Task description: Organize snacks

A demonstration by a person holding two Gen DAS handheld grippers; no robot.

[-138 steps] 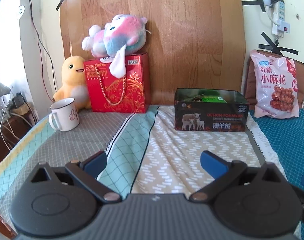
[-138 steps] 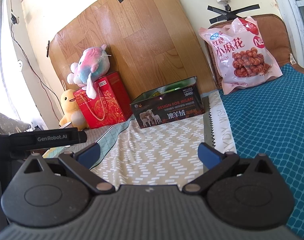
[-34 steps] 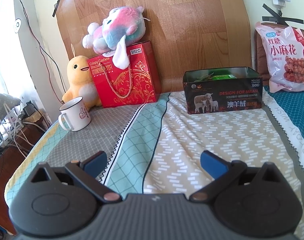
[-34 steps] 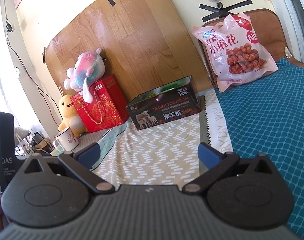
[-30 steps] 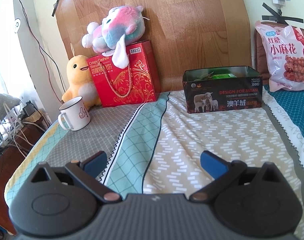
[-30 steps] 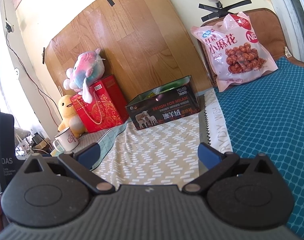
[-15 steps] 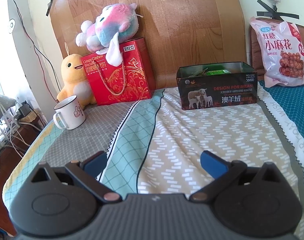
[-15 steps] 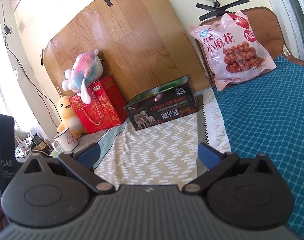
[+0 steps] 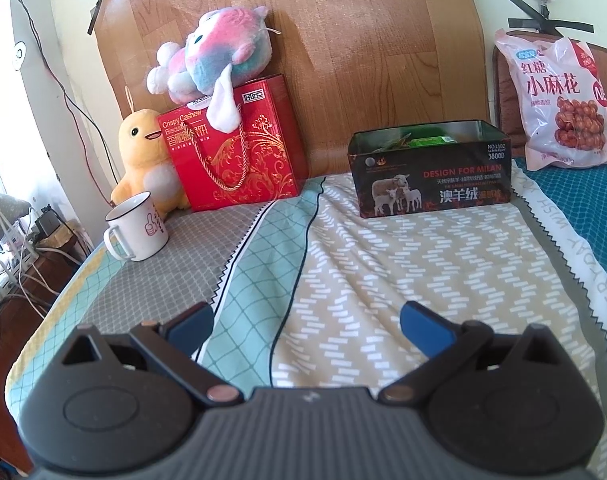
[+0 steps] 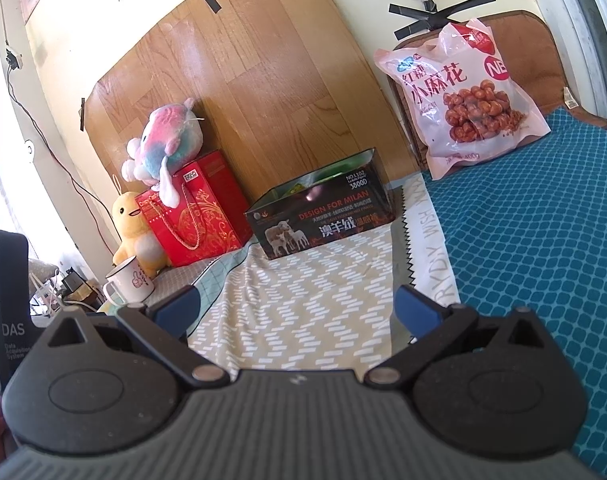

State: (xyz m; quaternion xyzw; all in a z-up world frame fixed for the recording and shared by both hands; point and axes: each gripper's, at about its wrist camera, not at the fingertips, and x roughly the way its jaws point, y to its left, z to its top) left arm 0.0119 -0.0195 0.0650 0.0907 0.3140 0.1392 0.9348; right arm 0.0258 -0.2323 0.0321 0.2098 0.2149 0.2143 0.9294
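Left wrist view puts the pink snack bag (image 9: 558, 105) far off at the upper right, well apart from the left gripper (image 9: 305, 322), whose blue-tipped fingers stand wide apart with nothing between them above the patterned cloth (image 9: 403, 264). The bag stands upright, leaning against a brown cushion, its base on the teal blanket (image 9: 575, 188); it is translucent pink with red Chinese lettering and a picture of brown twisted snacks. Right wrist view shows the same snack bag (image 10: 465, 94) ahead and to the right of the right gripper (image 10: 295, 304), also well apart from it, and that gripper is likewise spread open and empty. Between the bag and the left side sits a dark open tin (image 9: 430, 174) printed with sheep and "DESIGN FOR MILAN", green packets showing inside. Further left stand a red gift bag (image 9: 239, 152) with a pastel plush (image 9: 211, 60) on top, a yellow duck plush (image 9: 143, 156) beside it, and a white mug (image 9: 137, 227) in front of the duck.
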